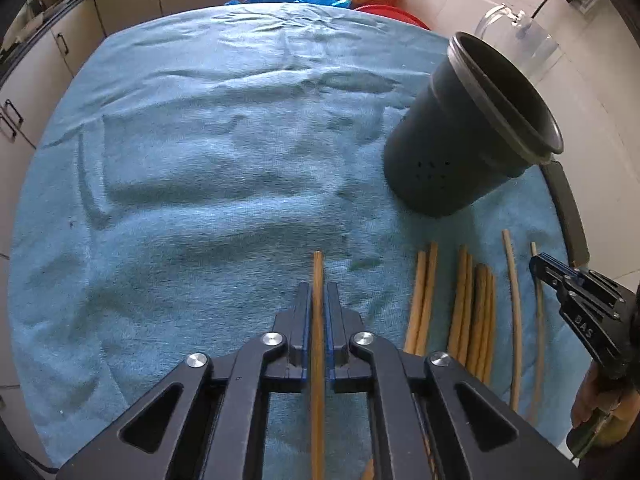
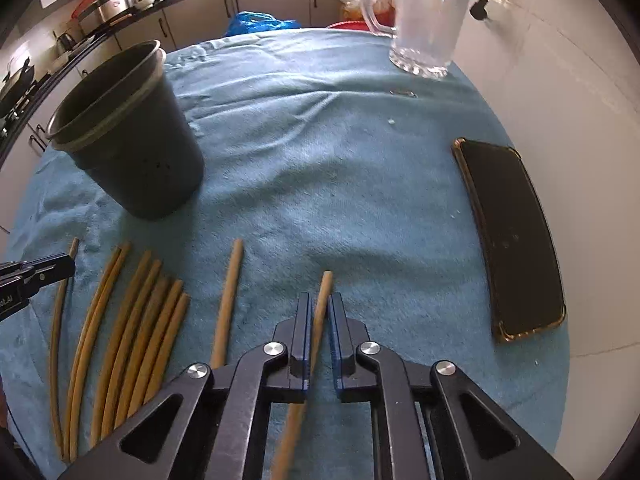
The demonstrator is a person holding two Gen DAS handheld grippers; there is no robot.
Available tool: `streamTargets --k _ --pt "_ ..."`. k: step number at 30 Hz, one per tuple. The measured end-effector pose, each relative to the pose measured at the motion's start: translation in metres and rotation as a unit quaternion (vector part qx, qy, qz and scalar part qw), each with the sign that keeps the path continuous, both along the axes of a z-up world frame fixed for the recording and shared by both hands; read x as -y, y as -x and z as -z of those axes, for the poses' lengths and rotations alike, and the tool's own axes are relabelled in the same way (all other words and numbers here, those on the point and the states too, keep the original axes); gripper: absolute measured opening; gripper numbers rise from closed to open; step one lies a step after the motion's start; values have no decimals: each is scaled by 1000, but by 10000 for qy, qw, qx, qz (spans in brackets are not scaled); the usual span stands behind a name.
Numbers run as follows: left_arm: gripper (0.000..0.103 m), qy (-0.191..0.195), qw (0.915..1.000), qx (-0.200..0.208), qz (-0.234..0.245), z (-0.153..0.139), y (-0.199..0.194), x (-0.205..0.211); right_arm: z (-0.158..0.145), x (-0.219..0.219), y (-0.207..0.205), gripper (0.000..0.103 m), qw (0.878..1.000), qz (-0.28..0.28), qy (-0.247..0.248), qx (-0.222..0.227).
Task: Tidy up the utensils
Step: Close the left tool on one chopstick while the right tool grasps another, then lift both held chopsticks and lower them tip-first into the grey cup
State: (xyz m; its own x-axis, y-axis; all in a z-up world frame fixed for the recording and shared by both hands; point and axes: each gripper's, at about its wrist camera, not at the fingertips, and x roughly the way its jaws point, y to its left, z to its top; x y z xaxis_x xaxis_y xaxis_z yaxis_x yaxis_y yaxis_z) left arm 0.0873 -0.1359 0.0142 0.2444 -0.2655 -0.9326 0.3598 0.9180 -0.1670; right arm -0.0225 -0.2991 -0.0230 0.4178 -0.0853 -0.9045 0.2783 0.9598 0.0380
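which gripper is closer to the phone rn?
Right. The right gripper sits just left of the phone; the left gripper is beyond the chopstick row, farther away.

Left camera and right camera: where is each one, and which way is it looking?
Left wrist view: sits on the left gripper, looking down along its fingers at the chopstick they hold on the blue towel; the right gripper and a hand show at the edge.
Right wrist view: sits on the right gripper, looking down at its own chopstick; the left gripper's tip shows at the left edge.
Both show: the dark cup, the loose chopsticks, the towel.
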Motion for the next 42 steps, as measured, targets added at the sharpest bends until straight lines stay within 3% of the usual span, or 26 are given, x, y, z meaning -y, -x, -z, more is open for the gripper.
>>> streamTargets --k 4,9,15,27,34,42 --pt "5 238 9992 308 -80 -26 13 -11 -17 1 11 6 9994 -3 -164 310" --pt "5 431 9934 1060 43 -83 51 -31 -73 -4 47 6 9935 -83 -142 1129" --pt "5 687 9767 2024 200 -144 115 -53 -130 -19 102 6 9819 -124 60 1891" --pt "5 745 9506 2987 395 -202 224 -77 -191 -53 197 6 9608 -298 446 2719" --pt "5 935 9425 3179 444 -241 218 -63 -230 -50 206 6 9477 -232 429 3155" --pt "5 1036 9354 3343 501 -282 161 -24 -272 -33 160 6 9323 -206 84 3609"
